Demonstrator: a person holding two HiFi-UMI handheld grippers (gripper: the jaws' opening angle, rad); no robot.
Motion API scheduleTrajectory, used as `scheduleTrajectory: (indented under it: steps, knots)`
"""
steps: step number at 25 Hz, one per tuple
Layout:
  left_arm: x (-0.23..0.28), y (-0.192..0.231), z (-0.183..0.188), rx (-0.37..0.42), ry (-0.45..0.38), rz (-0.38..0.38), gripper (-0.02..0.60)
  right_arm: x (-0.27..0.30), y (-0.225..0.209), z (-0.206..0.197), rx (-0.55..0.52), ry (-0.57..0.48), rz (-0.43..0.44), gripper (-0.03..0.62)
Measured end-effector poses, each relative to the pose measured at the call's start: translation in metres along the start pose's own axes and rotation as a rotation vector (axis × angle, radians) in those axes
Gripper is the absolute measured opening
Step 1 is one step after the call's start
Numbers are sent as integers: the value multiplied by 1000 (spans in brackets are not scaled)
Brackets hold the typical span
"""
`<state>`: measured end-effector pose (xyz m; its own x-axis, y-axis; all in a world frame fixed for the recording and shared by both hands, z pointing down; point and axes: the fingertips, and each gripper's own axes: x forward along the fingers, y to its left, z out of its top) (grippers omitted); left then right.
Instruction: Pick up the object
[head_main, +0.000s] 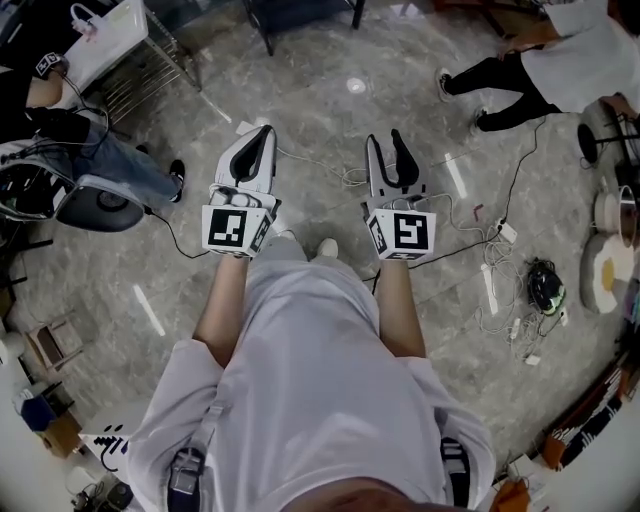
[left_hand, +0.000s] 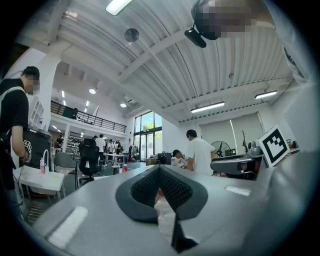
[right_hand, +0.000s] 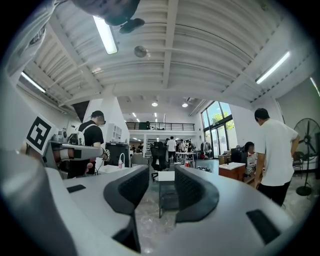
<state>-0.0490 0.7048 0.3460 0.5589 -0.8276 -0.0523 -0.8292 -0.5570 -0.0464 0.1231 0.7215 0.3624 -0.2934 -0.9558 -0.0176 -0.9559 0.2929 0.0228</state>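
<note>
Above the floor (head_main: 330, 60), left hand-held gripper (head_main: 264, 130) is being held closed, right hand-held gripper (head_main: 385, 138) parted, empty; left probably needs opening before any pick.

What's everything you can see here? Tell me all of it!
floor: one, grey stone, under everything
cables: a tangle, white and black, on the floor at right
power strip: one, white, among the cables
fan: one, black, standing far right
ceiling lights: several, white, long, overhead
person in jeans: one, blue, at left
person in white: one, top right
arms: two, bare, stretched forward
marker cubes: two, black-and-white, one on each tongs
left tongs: one, grey and black, shut, holding nothing
right tongs: one, grey and black, open, holding nothing
</note>
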Motion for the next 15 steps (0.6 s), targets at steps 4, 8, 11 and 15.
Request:
scheduleTrajectory:
  steps: [4, 8, 11, 15]
  knots:
    - [20, 5, -8, 8, 18, 14, 0, 21, -11, -10, 8, 23, 20, 170]
    - [52, 28, -24, -5, 41, 27, 0, 56, -19, -17, -4, 40, 35, 211]
    - [84, 54, -36, -10, 45, 36, 0, 96, -29, -30, 0, 58, 41, 241]
    - [140, 106, -47, -29, 36, 31, 0, 171, -45, -38, 0, 67, 42, 255]
